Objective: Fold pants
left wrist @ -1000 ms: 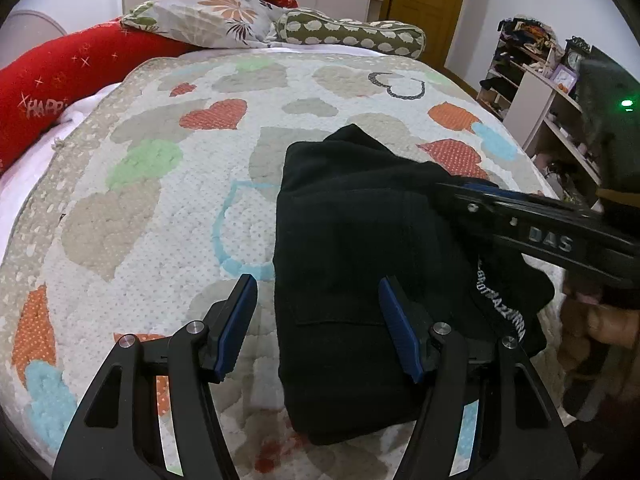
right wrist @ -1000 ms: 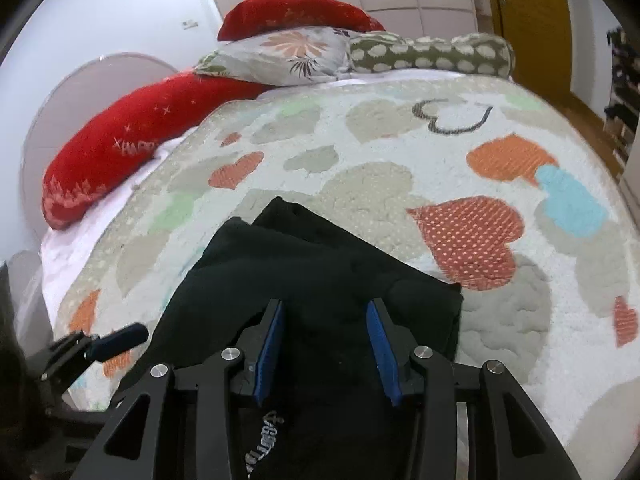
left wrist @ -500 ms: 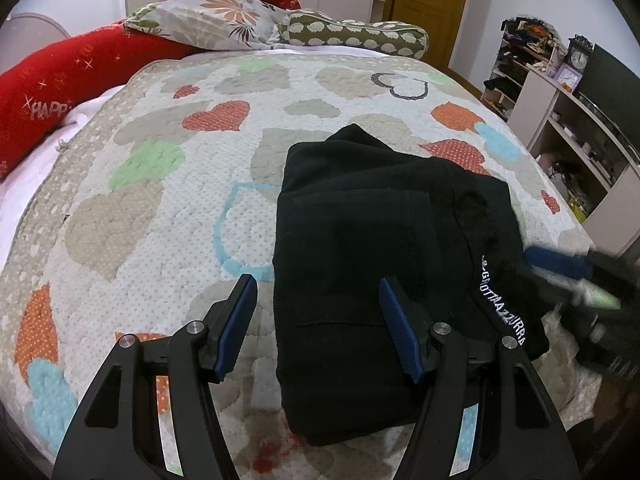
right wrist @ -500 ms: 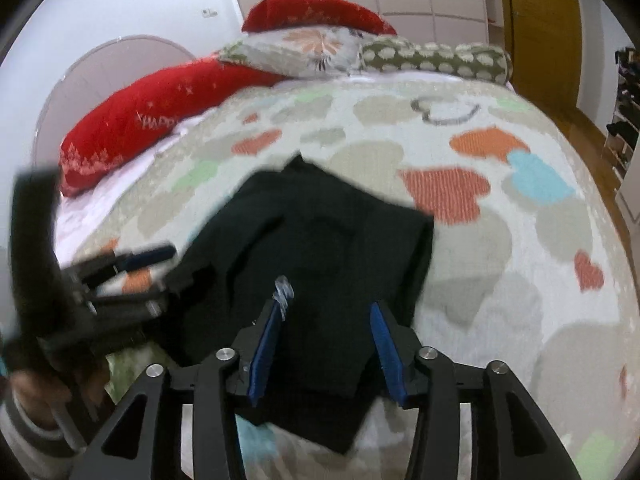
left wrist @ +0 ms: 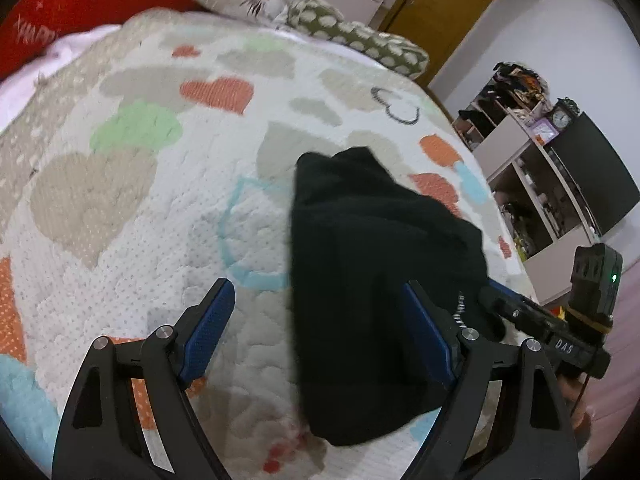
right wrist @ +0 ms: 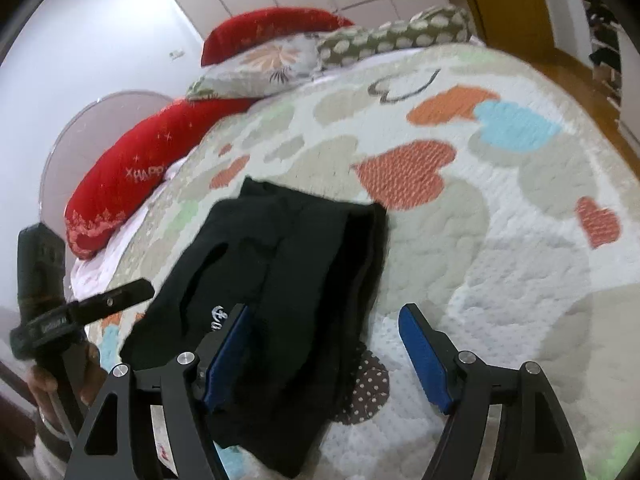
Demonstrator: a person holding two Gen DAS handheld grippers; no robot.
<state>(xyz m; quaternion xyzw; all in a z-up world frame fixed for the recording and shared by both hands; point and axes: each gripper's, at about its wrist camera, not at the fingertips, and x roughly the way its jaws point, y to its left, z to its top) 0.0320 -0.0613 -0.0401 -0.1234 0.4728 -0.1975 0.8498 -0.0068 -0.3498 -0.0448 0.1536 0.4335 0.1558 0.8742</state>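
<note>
1. Left gripper (left wrist: 316, 326), black two-finger frame with blue pads: jaws apart and opening. The left pad stands over bare quilt; the right pad stands over the near part of the pants. No pad presses on the cloth.
2. Right gripper (right wrist: 322, 354), same build: jaws apart and opening. Its left pad is over the black cloth beside the white lettering; its right pad is over bare quilt. Nothing is clamped.
3. Black folded fabric pants (left wrist: 372, 264): lying in a compact bundle on the bed, near its front edge. Layered folds show along the side nearest the right gripper. White lettering is visible on the near part; it is too blurred to read.
4. White quilted bedspread with coloured heart patches (left wrist: 168, 216): carries the pants and covers the bed from front edge to head.
5. Long red bolster pillow with pale print (right wrist: 132, 176): along the far left edge of the bed.
6. Floral pillow (right wrist: 264, 66), olive spotted pillow (right wrist: 396, 32) and a second red pillow (right wrist: 272, 26): at the head of the bed.
7. Brown wooden door (left wrist: 440, 2) and open white shelving with clutter (left wrist: 516, 120): beyond the bed. Motion blur affects both views.
</note>
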